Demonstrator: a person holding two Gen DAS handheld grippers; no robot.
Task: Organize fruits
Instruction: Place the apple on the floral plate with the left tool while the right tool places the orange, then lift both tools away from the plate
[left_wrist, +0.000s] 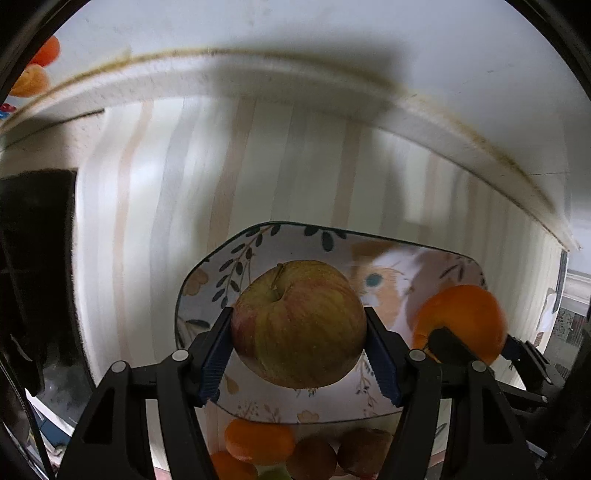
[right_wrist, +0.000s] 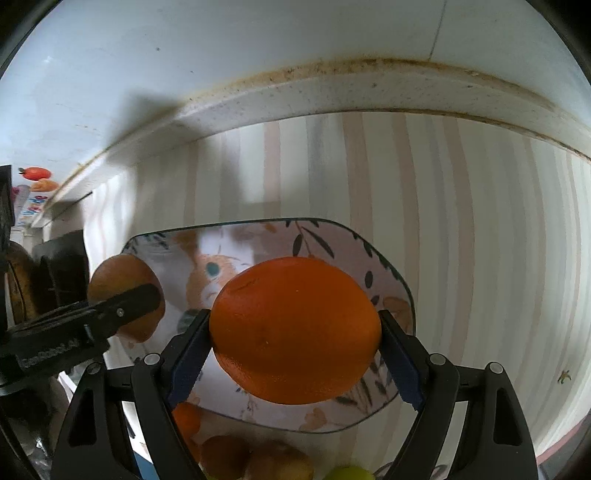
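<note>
My left gripper (left_wrist: 299, 350) is shut on a red-green apple (left_wrist: 299, 321) and holds it above a floral plate (left_wrist: 221, 266). My right gripper (right_wrist: 293, 354) is shut on an orange (right_wrist: 295, 332) above the same plate (right_wrist: 388, 295). The orange (left_wrist: 461, 317) with the right gripper shows at the right of the left wrist view. The apple (right_wrist: 125, 284) with the left gripper shows at the left of the right wrist view. The plate holds no fruit that I can see.
The plate stands on a striped cloth (left_wrist: 166, 221) next to the white wall ledge (right_wrist: 332, 96). More fruit lies near the plate's front edge: oranges (left_wrist: 258, 439), brown fruits (right_wrist: 225, 458) and a green one (right_wrist: 347, 472). Dark objects (left_wrist: 33, 258) stand at the left.
</note>
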